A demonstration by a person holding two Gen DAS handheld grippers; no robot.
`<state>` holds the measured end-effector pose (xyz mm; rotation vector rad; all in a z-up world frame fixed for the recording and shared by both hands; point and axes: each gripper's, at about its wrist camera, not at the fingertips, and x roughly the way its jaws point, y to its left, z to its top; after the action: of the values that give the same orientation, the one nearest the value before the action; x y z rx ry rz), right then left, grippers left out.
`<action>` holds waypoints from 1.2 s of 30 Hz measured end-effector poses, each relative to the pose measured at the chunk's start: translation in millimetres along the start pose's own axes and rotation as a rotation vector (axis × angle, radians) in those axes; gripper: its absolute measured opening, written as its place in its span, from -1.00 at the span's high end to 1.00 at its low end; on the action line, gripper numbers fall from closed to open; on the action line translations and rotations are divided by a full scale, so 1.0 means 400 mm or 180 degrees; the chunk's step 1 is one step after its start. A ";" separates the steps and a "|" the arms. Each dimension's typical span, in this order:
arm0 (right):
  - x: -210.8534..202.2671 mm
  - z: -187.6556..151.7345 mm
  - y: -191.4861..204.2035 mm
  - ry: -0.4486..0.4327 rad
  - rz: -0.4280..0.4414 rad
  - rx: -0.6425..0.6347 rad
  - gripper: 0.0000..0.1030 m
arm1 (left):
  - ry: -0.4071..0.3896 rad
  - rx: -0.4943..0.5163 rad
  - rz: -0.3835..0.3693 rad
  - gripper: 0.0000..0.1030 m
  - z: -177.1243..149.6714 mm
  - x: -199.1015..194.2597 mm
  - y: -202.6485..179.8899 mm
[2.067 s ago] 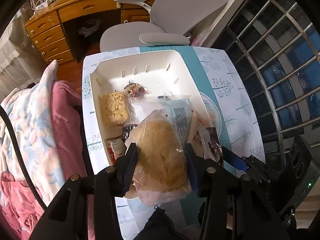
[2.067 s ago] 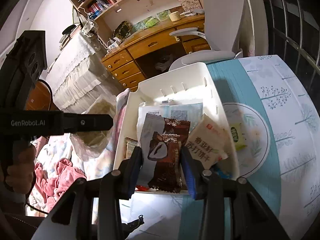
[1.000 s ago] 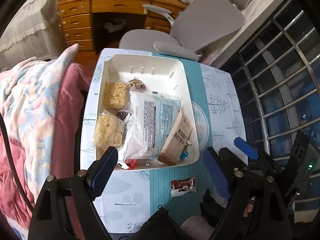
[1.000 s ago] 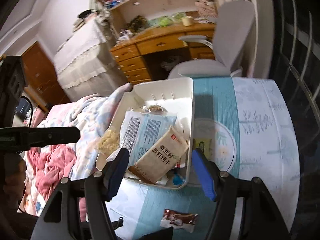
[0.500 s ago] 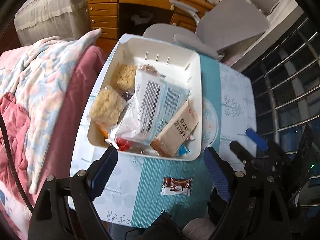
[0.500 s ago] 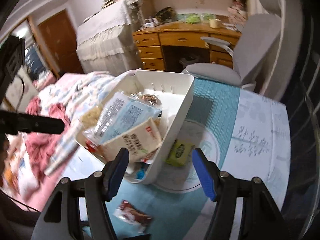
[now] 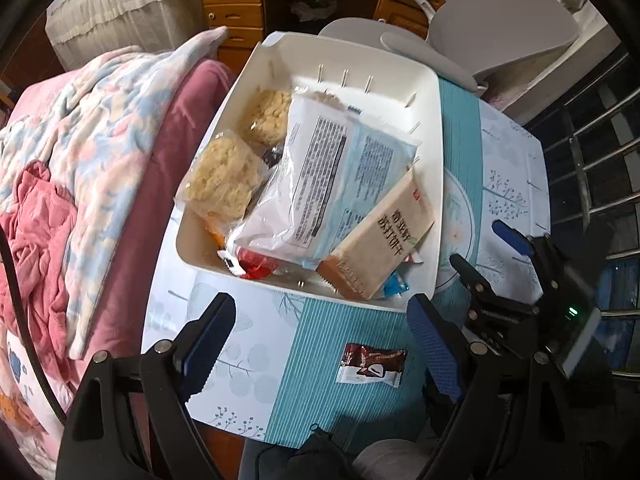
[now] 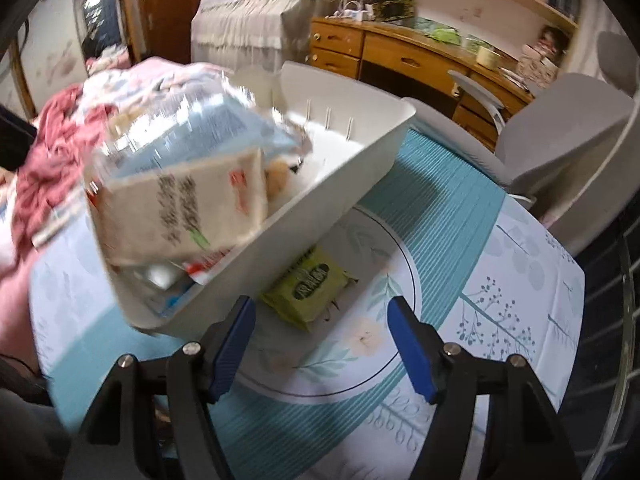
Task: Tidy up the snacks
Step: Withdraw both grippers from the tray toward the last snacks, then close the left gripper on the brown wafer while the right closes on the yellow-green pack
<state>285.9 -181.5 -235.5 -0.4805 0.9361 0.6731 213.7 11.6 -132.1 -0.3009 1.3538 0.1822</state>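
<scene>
Most snacks sit piled in the white bin (image 7: 434,168). Two remain on the counter (image 7: 248,360): brown packet (image 7: 370,365) near the bin's front wall, green packet (image 8: 308,286) against its right side. My left gripper (image 7: 320,344) and right gripper (image 8: 322,338) both have jaws wide apart, empty.

Left gripper (image 7: 318,344): black angular arms, blue ribbed pads, silver screws, thin black cable. Right gripper (image 8: 322,344): same build, green light on housing.

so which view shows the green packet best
The right wrist view. The green packet lies there in full on the tablecloth, against the bin's outer wall, just ahead of the open right tongs. In the left wrist view the bin hides it completely.
</scene>
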 end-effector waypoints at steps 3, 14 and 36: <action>0.049 -0.015 -0.001 -0.0016 -0.0008 -0.0228 -0.34 | 0.0075 0.0046 0.0027 -0.68 -0.017 0.020 0.006; 0.130 -0.047 0.020 -0.0168 0.0122 -0.0584 -0.34 | 0.0556 0.0294 -0.0226 -0.68 -0.124 0.159 -0.026; 0.143 -0.040 0.025 -0.0336 0.0276 -0.0813 -0.11 | 0.1115 0.0509 -0.0340 -0.68 -0.231 0.407 -0.178</action>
<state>293.6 -166.8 -293.3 -0.6266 0.7782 0.8944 183.3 -92.2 -300.5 -0.2778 1.6834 -0.0726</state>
